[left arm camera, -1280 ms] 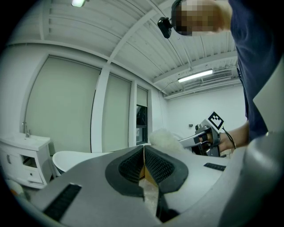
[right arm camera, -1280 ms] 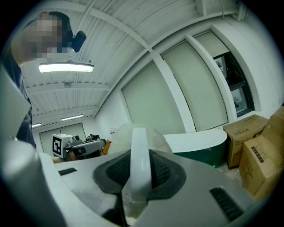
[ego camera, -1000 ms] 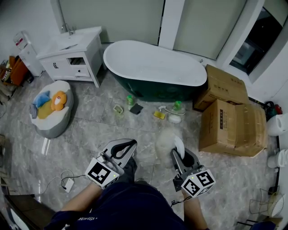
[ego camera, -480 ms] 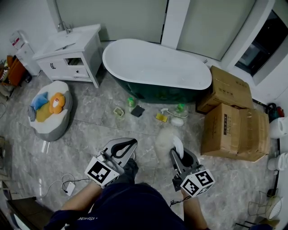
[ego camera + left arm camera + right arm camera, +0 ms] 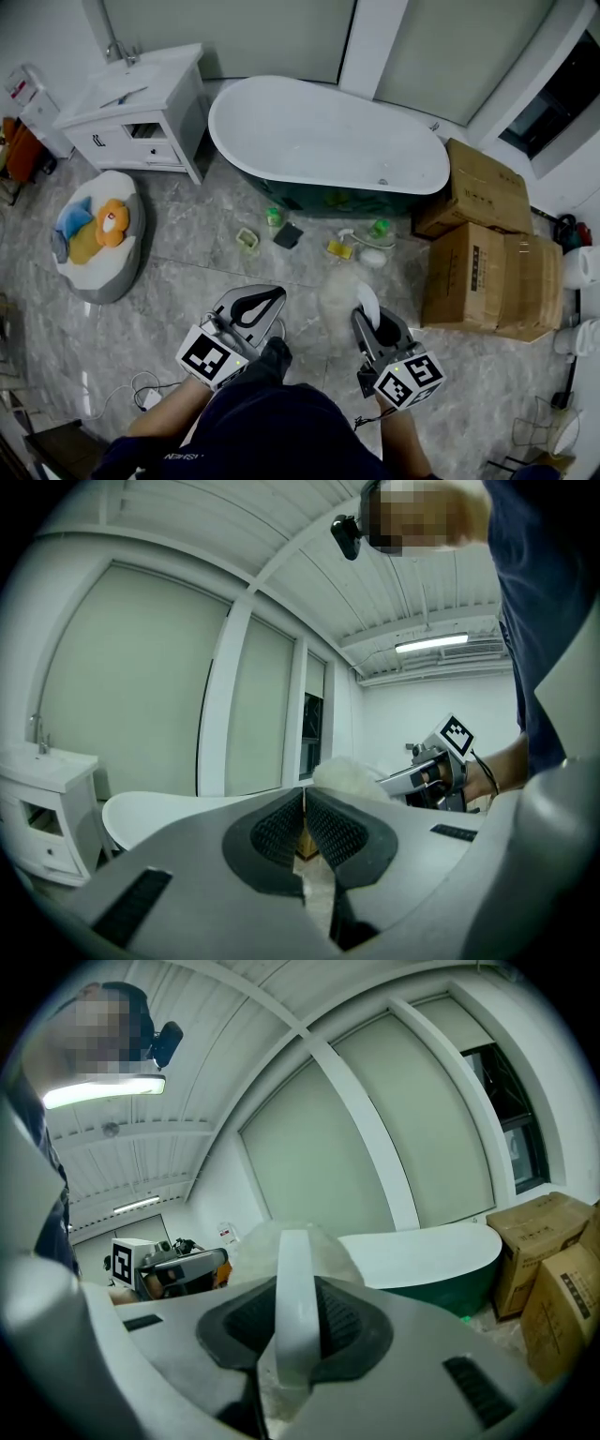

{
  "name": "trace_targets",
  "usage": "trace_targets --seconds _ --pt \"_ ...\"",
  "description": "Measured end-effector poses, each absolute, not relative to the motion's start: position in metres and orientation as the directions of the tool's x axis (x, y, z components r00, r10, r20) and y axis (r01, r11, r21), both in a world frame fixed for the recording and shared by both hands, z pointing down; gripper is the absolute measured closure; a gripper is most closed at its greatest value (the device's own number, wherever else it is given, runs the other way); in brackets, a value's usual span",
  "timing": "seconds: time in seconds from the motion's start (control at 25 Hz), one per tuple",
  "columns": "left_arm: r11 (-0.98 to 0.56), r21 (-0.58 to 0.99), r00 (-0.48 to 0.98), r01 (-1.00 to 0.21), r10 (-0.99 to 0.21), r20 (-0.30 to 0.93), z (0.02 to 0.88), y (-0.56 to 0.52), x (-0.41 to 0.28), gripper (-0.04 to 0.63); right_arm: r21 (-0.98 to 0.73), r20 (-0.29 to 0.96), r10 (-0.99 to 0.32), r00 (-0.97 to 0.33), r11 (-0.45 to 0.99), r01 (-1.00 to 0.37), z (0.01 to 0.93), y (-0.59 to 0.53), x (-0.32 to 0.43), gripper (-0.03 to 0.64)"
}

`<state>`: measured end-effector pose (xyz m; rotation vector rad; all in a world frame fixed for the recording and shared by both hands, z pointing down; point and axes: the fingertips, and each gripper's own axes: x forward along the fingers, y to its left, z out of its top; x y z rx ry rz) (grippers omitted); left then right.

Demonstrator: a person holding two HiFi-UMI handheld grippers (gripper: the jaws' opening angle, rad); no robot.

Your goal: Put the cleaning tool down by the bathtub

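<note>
Head view: we look down on a grey marbled floor (image 5: 178, 281). A white bathtub (image 5: 328, 141) with a dark green outside stands at the top, and a white sink cabinet (image 5: 131, 103) stands to its left. Cardboard boxes (image 5: 487, 272) sit at the right; their print is too small to read. Our right hand-held gripper (image 5: 373, 323) grips the cleaning tool (image 5: 339, 295) – a fluffy white head on a white handle – above the floor, well apart from the tub. Our left hand-held gripper (image 5: 261, 302) is beside it.

Left gripper view: the left hand-held gripper (image 5: 303, 803) is closed, its ribbed pads meeting with nothing between them. The tool's fluffy head (image 5: 347, 772) and the right hand-held gripper (image 5: 436, 772) show beyond.

Right gripper view: the right hand-held gripper (image 5: 295, 1321) is clamped on the tool's white handle (image 5: 295, 1279), with the fluffy head just past the jaws. The bathtub (image 5: 431, 1255) lies ahead at the right – the boxes (image 5: 553, 1269) carry unreadable print.
</note>
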<state>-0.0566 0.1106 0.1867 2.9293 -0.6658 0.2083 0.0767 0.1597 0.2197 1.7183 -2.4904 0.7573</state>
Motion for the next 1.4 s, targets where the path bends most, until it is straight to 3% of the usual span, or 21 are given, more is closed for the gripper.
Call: trace_targets --seconds 0.56,1.4 --pt "-0.908 0.122 0.909 -0.402 -0.379 0.175 0.203 -0.004 -0.074 0.560 -0.366 0.335 -0.865 -0.373 0.245 -0.898 0.230 0.050 0.053 0.525" --pt "-0.892 0.145 0.896 -0.428 -0.398 0.196 0.222 -0.080 -0.078 0.560 -0.368 0.386 -0.837 -0.387 0.246 -0.897 0.254 -0.033 0.055 0.525"
